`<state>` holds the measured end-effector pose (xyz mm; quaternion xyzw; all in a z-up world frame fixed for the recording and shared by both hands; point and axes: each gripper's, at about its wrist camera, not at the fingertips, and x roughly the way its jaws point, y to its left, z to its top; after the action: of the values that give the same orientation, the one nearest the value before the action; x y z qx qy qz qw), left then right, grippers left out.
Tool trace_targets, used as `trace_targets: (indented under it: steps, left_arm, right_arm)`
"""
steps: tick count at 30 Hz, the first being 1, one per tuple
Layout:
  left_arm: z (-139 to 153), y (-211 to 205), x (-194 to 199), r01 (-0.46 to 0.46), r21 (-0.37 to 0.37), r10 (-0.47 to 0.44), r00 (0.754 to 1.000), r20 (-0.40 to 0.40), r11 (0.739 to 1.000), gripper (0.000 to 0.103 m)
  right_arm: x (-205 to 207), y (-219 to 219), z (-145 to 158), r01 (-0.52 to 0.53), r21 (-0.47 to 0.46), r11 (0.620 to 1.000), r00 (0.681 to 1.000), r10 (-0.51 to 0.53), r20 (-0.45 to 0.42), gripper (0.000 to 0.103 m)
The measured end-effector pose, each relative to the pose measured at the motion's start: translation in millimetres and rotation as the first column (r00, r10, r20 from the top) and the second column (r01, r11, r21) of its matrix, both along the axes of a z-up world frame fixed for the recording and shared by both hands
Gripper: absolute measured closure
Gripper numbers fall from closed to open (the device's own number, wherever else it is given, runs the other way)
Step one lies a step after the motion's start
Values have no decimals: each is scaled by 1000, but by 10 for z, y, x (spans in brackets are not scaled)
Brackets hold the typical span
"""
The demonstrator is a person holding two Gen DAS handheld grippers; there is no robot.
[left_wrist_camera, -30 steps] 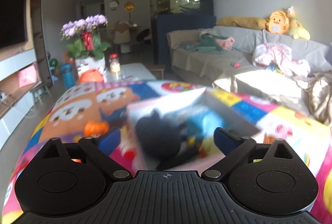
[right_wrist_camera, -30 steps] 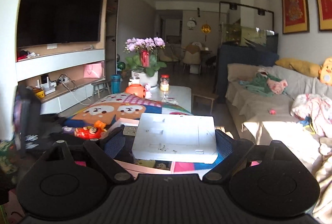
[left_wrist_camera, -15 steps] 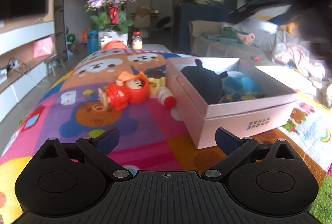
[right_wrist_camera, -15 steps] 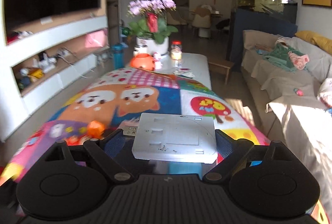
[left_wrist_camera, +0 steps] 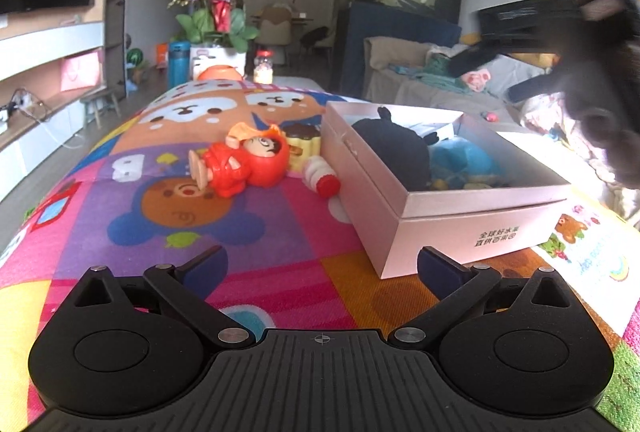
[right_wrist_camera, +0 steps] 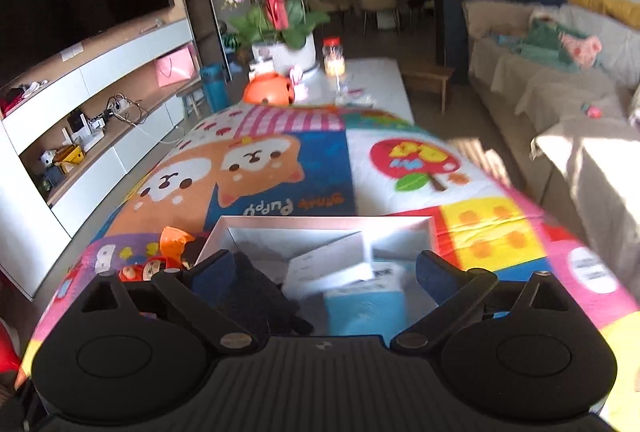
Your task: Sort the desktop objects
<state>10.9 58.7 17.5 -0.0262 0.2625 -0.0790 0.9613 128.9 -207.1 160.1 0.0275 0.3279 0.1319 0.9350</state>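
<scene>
An open pink box (left_wrist_camera: 480, 207) stands on the colourful mat and holds a black plush (left_wrist_camera: 394, 151) and a blue toy (left_wrist_camera: 464, 157). A red doll (left_wrist_camera: 240, 161), a small red-capped bottle (left_wrist_camera: 322, 177) and a pudding-shaped toy (left_wrist_camera: 300, 147) lie left of the box. My left gripper (left_wrist_camera: 320, 266) is open and empty, low over the mat in front of the box. My right gripper (right_wrist_camera: 324, 268) is open and empty above the box (right_wrist_camera: 324, 228); a white item (right_wrist_camera: 332, 268) lies inside it beside the black plush (right_wrist_camera: 256, 296). The right gripper also shows blurred in the left wrist view (left_wrist_camera: 560, 43).
A flower pot (left_wrist_camera: 216, 27), an orange round object (left_wrist_camera: 220, 73), a jar (left_wrist_camera: 263, 69) and a blue bottle (left_wrist_camera: 179, 63) stand at the table's far end. A sofa (right_wrist_camera: 560, 79) runs along the right, a TV shelf (right_wrist_camera: 92, 103) along the left.
My right gripper held the white item over the table; now its jaws are open and the item lies in the box. My left gripper has drawn back and lowered in front of the box.
</scene>
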Motion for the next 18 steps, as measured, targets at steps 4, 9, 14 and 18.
trace_targets:
  steps: [4,9,14,18]
  left_arm:
    - [1,-3,20,-9,8,9,1000,-14,1000,0]
    - [186,136,194,-94,38,93,995,34,995,0]
    - [205,229,791,-103,175,90,993,80,979,0]
    - [38,238,1234,-55,244,56,998,3,968,0]
  right_arm:
    - [-480,-108,-22,-32,-33,999,997,34,63,2]
    - [-1187,-193,-272,-61,-114,992,988,76,134,1]
    - [-1645,-164,-672,-81,-146,986,980,105,167,0]
    - [-1633,-254,-917,-35,-22,999,997,37,73,0]
